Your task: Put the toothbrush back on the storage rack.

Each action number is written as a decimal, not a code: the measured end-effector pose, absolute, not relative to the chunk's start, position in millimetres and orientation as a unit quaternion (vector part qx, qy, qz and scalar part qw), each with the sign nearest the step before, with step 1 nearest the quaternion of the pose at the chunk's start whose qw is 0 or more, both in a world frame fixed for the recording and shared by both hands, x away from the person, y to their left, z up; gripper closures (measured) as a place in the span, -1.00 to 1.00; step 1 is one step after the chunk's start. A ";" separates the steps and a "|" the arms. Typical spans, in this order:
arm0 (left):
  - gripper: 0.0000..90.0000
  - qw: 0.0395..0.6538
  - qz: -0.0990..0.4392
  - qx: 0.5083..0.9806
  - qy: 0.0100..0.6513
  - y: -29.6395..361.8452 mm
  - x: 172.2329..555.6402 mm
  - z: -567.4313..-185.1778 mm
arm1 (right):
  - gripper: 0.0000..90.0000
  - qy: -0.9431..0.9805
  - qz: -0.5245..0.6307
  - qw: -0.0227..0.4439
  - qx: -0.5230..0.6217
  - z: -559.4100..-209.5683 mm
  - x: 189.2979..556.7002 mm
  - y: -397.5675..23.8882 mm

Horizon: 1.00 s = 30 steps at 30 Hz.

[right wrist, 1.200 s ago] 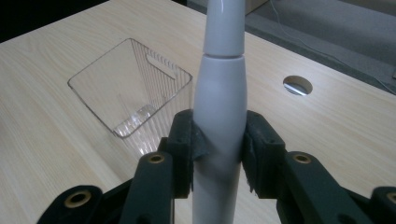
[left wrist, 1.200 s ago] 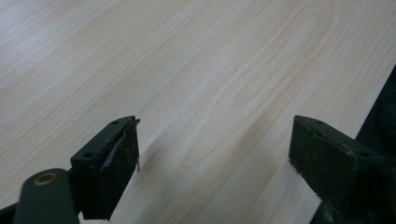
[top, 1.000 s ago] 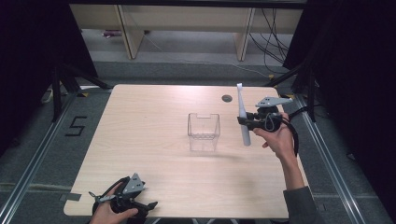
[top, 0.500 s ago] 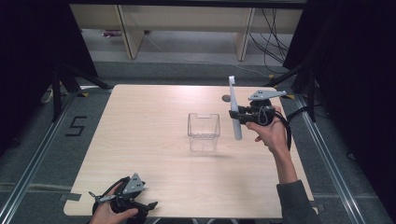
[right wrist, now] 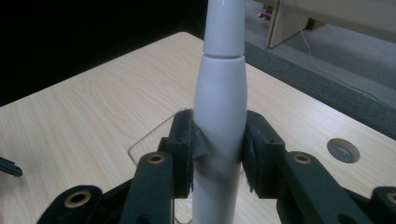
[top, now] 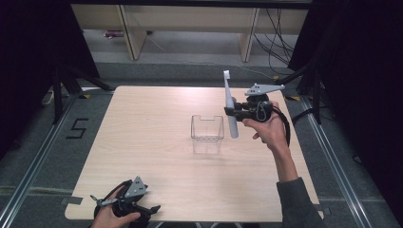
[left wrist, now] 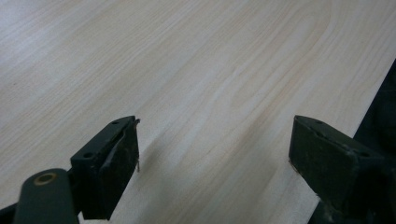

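A white electric toothbrush [top: 229, 99] stands nearly upright in the air, brush head up, with my right gripper [top: 231, 112] shut on its thick handle. In the right gripper view the two pads press the handle [right wrist: 219, 93] from both sides at my right gripper [right wrist: 218, 149]. A clear plastic box [top: 207, 128] sits open-topped at the middle of the table, just left of and below the toothbrush; its rim [right wrist: 149, 135] shows behind the jaws. My left gripper [top: 149, 209] rests at the table's front left edge, and in its own view my left gripper [left wrist: 215, 154] is open over bare wood.
The light wooden table [top: 142, 123] has rounded corners and a round cable hole [right wrist: 343, 150] near its far right. Grey floor with metal rails surrounds it, and a shelf unit [top: 190, 28] stands beyond the far edge. Dark curtains close both sides.
My right gripper has carried the toothbrush left and upward, closer to the clear box, and the toothbrush now stands more upright. The left gripper has stayed in place.
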<state>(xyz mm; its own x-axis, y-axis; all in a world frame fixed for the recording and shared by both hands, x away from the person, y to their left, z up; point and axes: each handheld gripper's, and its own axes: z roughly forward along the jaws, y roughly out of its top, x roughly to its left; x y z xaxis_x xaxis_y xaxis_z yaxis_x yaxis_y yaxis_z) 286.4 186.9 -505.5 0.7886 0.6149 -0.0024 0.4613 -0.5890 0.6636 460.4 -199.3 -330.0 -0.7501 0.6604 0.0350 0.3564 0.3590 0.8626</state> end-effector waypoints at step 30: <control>-0.66 0.338 0.113 0.884 0.302 186.3 285.7 -505.8 | 0.49 0.836 0.440 0.128 0.302 -344.4 491.2 -134.7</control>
